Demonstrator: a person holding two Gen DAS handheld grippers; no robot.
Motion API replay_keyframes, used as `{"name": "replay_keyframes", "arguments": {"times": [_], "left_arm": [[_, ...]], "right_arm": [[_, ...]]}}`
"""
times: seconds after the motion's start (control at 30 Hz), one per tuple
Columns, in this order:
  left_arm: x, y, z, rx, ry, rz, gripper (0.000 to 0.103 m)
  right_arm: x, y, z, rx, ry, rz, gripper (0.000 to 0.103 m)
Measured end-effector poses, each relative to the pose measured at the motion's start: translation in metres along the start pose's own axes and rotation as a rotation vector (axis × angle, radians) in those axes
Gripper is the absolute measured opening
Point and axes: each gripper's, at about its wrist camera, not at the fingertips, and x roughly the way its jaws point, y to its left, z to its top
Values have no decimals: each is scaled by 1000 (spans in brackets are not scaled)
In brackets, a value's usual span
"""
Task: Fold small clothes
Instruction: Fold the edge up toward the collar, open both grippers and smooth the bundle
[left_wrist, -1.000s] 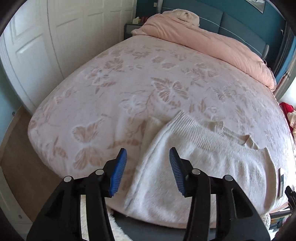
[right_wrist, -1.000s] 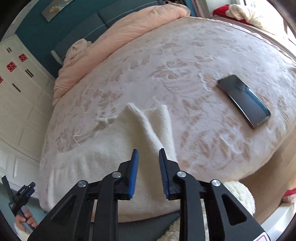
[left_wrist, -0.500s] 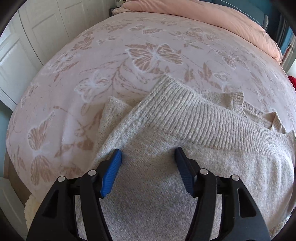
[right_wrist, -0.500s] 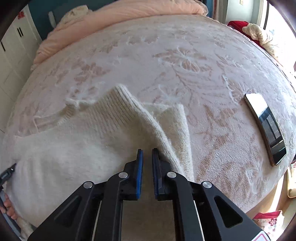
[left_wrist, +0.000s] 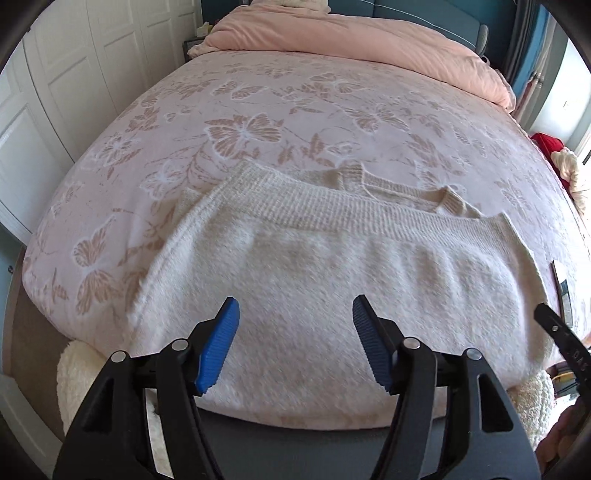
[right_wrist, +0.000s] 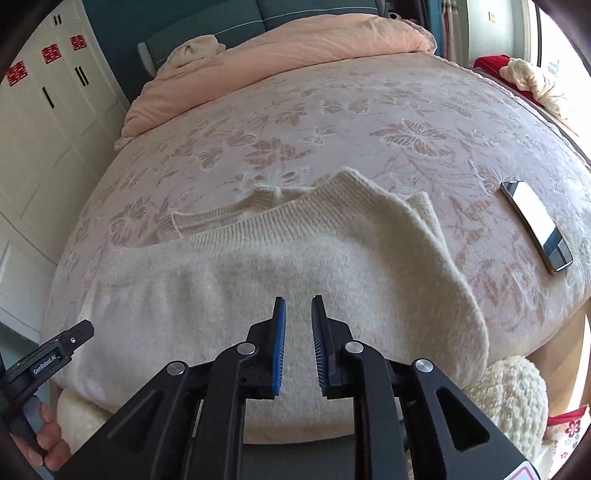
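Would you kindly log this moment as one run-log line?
garment: cream knitted sweater folded on butterfly-patterned pink bedspread | left gripper: open, empty | right gripper: narrowly open, empty | black smartphone: beside sweater

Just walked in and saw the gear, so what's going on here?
A person holds a claw in each hand over a cream sweater lying on the butterfly bedspread, folded over once. The left claw is wide open, the right claw slightly open; neither grips anything. A phone lies beside the sweater.
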Motion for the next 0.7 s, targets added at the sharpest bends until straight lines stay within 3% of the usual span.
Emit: {"name": "replay_keyframes", "arguments": {"times": [0.17, 0.2, 0.27, 0.3, 0.37, 0.43, 0.47, 0.5, 0.6, 0.7], "left_arm": [[12, -17, -22, -7, 54, -79, 66], [19, -21, -26, 14, 53, -65, 66], [41, -22, -34, 47, 81, 27, 67], [49, -17, -37, 43, 95, 21, 70], [55, -7, -41, 33, 84, 6, 76], [48, 0, -39, 44, 78, 14, 76], [40, 6, -38, 26, 65, 16, 76], [30, 16, -36, -4, 40, 6, 75], [9, 65, -34, -185, 1, -47, 81], [15, 114, -39, -381, 53, -46, 82]], "right_arm": [[10, 22, -20, -86, 52, 109, 20], [18, 27, -23, -110, 75, 137, 22], [40, 31, -29, -145, 130, 111, 22], [52, 25, -33, -145, 158, 90, 15], [57, 7, -37, -106, 151, 128, 12], [51, -5, -36, -65, 156, 115, 9], [45, -7, -34, -47, 156, 96, 13], [38, -5, -33, -40, 146, 80, 23], [16, 10, -27, -81, 92, 97, 24], [13, 36, -16, -137, 87, 151, 24]]}}
